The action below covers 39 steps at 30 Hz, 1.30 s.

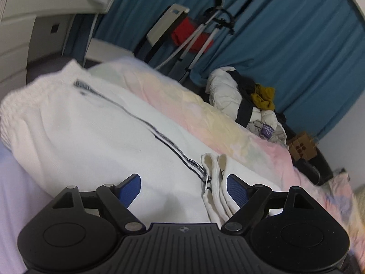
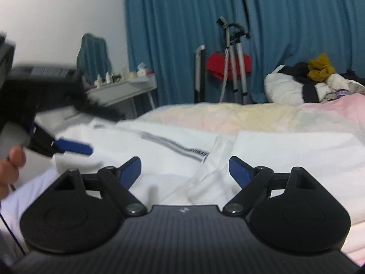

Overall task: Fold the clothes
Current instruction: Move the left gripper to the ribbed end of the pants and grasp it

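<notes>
Blue-padded fingers (image 1: pixel 237 190) of the left gripper (image 1: pixel 182 189) are standing wide apart, clamping nothing, directly over the white zip-front garment (image 1: pixel 91 137). One pad is sitting just beside the folded drawcord or collar ends (image 1: pixel 214 169) where the dark-trimmed zip line (image 1: pixel 168 143) finishes.

Right gripper (image 2: pixel 184 170) — fingers likewise spread, holding nothing — is hovering over the same garment (image 2: pixel 285 150), above a creased strip of white fabric (image 2: pixel 212 159) running between its pads.

Garment: lying spread across the bed, on a pastel pink-and-yellow duvet (image 1: pixel 205 105), nearer the bed's near edge than its far one; the ribbed hem or cuff end is lying towards the left corner. Folding is judged barely begun, with only one panel looking turned over.

Left gripper as seen from the right wrist view (image 2: pixel 73 147): blurred and in motion, with the person's hand (image 2: pixel 11 162) on its handle.

Unsorted pile of clothes (image 2: pixel 314 80) — white, black, mustard — is waiting at the bed's far right corner. Beyond the bed: blue curtains (image 2: pixel 182 34), a garment steamer stand (image 2: pixel 235 57), a red item (image 2: pixel 216 66), a white shelf unit (image 1: pixel 45 4).

Risks, as judged:
- Closing on the loose strip alone would be lifting one layer and dragging the fold askew.
- A pad catching the zip pull or cords could be tugging the front panel out of line.
- Soft duvet underneath may be bunching into the grip along with the garment.
</notes>
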Tool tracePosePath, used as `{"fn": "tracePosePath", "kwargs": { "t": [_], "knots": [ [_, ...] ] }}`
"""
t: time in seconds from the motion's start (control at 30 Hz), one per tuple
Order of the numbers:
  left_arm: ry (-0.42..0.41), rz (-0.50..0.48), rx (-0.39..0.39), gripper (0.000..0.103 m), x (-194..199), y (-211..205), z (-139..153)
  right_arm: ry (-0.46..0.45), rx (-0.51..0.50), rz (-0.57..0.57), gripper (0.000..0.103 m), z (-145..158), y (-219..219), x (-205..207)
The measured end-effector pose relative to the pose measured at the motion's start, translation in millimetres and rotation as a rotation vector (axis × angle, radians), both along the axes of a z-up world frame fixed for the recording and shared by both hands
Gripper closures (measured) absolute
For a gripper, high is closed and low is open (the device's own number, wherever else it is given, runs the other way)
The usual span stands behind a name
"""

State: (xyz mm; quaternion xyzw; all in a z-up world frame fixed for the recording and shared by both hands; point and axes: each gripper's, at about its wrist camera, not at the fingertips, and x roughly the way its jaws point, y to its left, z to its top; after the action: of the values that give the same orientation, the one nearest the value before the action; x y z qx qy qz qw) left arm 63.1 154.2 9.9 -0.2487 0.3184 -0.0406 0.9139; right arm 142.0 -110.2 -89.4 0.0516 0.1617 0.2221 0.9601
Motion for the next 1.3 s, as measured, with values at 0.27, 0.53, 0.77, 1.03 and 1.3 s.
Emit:
{"fn": "tracePosePath", "kwargs": {
  "t": [0.27,0.53,0.77,1.03,1.3],
  "knots": [
    [-0.05,-0.094,0.114,0.016,-33.7,-33.9,12.6,0.01,0.037,-0.171,0.018,32.7,-52.6,-15.3],
    [-0.063,-0.164,0.188,0.0,-47.5,-55.1,7.5,0.1,0.008,-0.318,0.018,43.6,-98.4,-25.5],
    [-0.048,-0.23,0.25,0.0,-45.3,-72.3,-2.4,0.109,0.011,-0.347,0.018,43.6,-115.8,-35.7],
    [0.051,-0.116,0.273,0.0,-29.9,-57.6,-13.7,0.132,-0.002,-0.29,0.017,34.9,-106.2,-27.3],
    [0.182,0.152,0.036,0.0,-24.1,8.1,-27.8,0.172,-0.015,-0.346,0.017,27.5,-111.9,-23.4]
  ]
}}
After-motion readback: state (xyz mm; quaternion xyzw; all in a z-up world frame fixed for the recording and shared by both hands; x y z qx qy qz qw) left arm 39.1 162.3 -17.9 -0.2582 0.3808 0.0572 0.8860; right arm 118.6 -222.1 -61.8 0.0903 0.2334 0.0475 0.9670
